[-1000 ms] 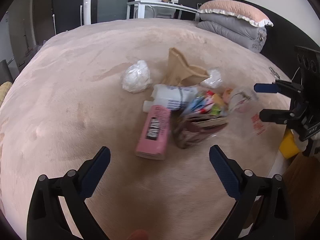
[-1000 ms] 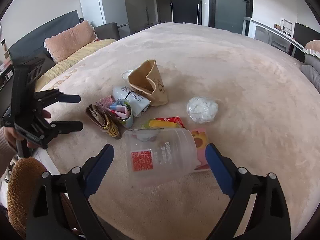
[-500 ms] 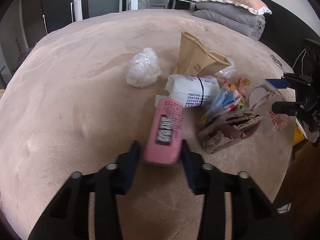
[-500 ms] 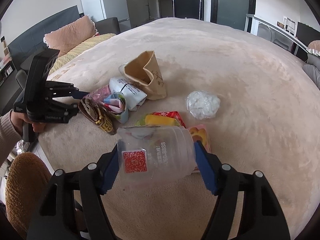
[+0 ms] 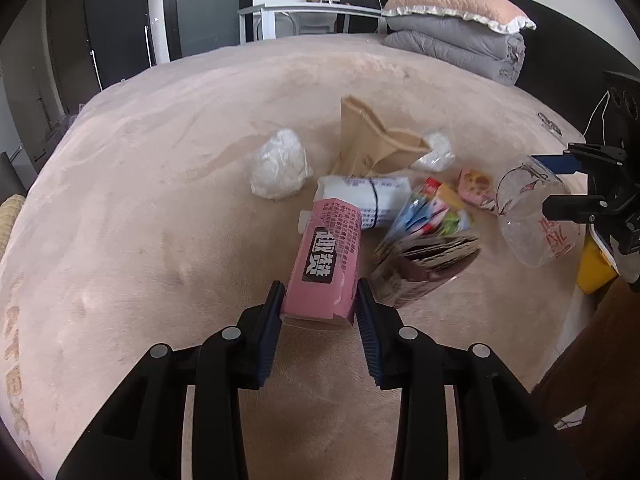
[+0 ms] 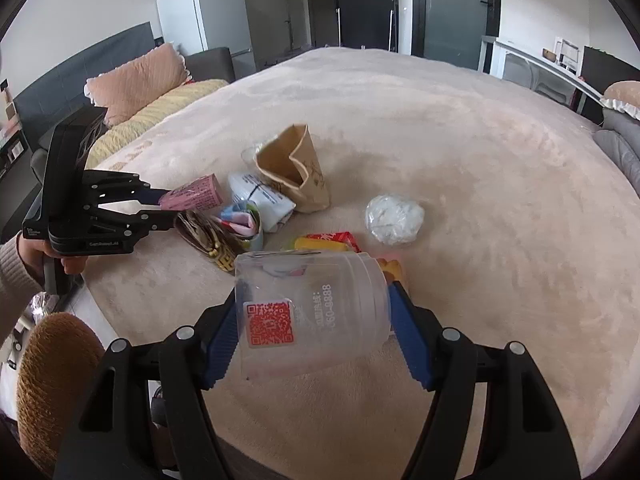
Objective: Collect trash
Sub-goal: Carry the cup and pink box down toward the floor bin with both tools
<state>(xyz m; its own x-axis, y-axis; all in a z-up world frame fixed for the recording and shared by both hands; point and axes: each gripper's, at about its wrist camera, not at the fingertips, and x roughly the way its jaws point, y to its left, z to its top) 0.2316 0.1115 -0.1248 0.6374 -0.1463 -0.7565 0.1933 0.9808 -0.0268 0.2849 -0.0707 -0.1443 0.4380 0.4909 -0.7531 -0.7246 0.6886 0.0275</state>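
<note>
**Both grippers clamped on litter, ready to lift**

A pink carton [image 5: 325, 258] printed with bold black characters lies lengthwise between the blue pads of the left gripper [image 5: 320, 312], its near end pinched and its far end pointing away over the pile. The carton looks tilted up off the bedspread rather than lying flat, though blur makes this hard to confirm. The right gripper [image 6: 316, 316] is clenched around a clear plastic cup [image 6: 310, 304] that lies on its side, mouth to that tool's left, a red code sticker facing the camera.

Just beyond the left tool's tips sits the remaining litter: a white wrapped packet [image 5: 366, 200], a brown patterned pouch [image 5: 424, 268] with colourful wrappers [image 5: 430, 210] sticking out, an open tan paper bag [image 5: 372, 148], and further left a crumpled white plastic ball [image 5: 282, 164]. Ahead of the right tool lie a red-and-yellow snack wrapper [image 6: 326, 240] and the same white ball. Everything rests on a beige plush bedspread [image 5: 160, 160] — pillows and folded bedding sit far beyond.

The step in hand appears to be the pick-up: both pieces are gripped but not yet carried off. No bin is clearly visible — a yellow object [image 5: 596, 264] shows past the bed edge, to the left tool's far right, but its nature is unclear. The next move likely calls for lifting both items clear without dragging neighbours, then finding the receptacle.
</note>
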